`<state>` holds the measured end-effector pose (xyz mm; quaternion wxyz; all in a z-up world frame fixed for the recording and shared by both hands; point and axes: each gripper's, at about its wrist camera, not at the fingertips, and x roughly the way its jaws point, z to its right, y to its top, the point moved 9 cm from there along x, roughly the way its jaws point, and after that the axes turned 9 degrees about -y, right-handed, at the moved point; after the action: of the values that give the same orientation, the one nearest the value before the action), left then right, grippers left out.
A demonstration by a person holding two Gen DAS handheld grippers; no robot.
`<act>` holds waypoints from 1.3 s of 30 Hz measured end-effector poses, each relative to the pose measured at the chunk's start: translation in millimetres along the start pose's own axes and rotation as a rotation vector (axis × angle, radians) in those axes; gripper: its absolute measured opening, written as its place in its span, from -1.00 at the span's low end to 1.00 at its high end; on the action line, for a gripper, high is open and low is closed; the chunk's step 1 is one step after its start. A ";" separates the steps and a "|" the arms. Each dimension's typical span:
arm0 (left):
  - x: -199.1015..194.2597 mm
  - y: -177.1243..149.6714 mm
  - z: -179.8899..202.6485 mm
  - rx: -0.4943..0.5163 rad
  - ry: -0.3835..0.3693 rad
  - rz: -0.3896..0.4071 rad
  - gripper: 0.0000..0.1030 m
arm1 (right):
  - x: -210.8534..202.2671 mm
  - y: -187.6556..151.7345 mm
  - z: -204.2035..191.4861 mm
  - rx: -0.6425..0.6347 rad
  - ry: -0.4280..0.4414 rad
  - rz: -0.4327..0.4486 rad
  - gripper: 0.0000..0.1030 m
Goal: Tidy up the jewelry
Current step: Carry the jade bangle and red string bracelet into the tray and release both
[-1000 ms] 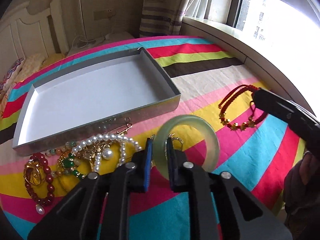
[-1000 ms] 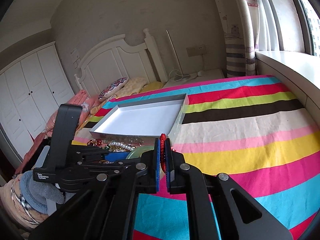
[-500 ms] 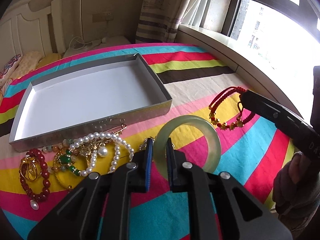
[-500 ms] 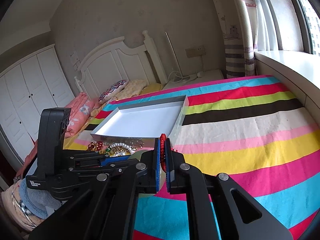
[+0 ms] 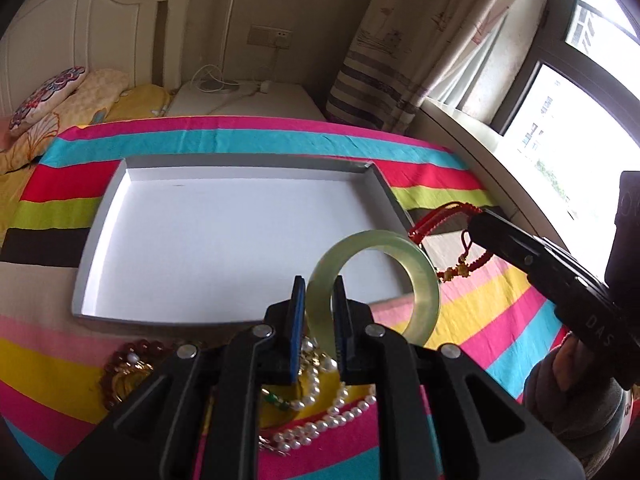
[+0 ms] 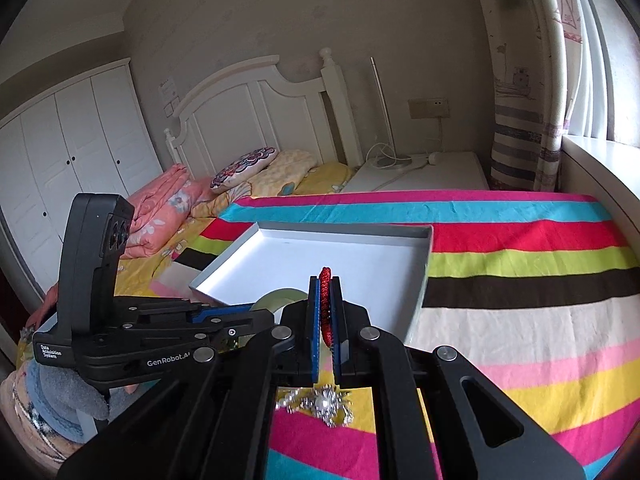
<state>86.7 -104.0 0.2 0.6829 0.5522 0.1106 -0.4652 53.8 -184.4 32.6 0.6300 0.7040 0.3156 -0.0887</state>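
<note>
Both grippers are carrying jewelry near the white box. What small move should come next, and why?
Probably carry on over the box's near rim, then lower. The left gripper is shut on the green bangle, the right gripper on the red cord bracelet, both lifted beside the white box, which holds nothing yet.

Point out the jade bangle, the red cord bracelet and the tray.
Jade bangle (image 5: 424,280), left wrist view, on its right-hand rim.
Red cord bracelet (image 5: 434,218), left wrist view, on the braided cord above the bangle.
Tray (image 5: 224,240), left wrist view, on its bare white floor.
</note>
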 end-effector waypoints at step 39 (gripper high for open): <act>-67.2 30.8 -105.3 -0.186 0.231 0.224 0.91 | 49.7 -13.0 22.4 0.085 -0.096 -0.116 0.48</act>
<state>111.7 19.4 26.4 0.7612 0.5455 0.1686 -0.3076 91.7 -188.9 -8.5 0.6077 0.7056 0.3213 -0.1718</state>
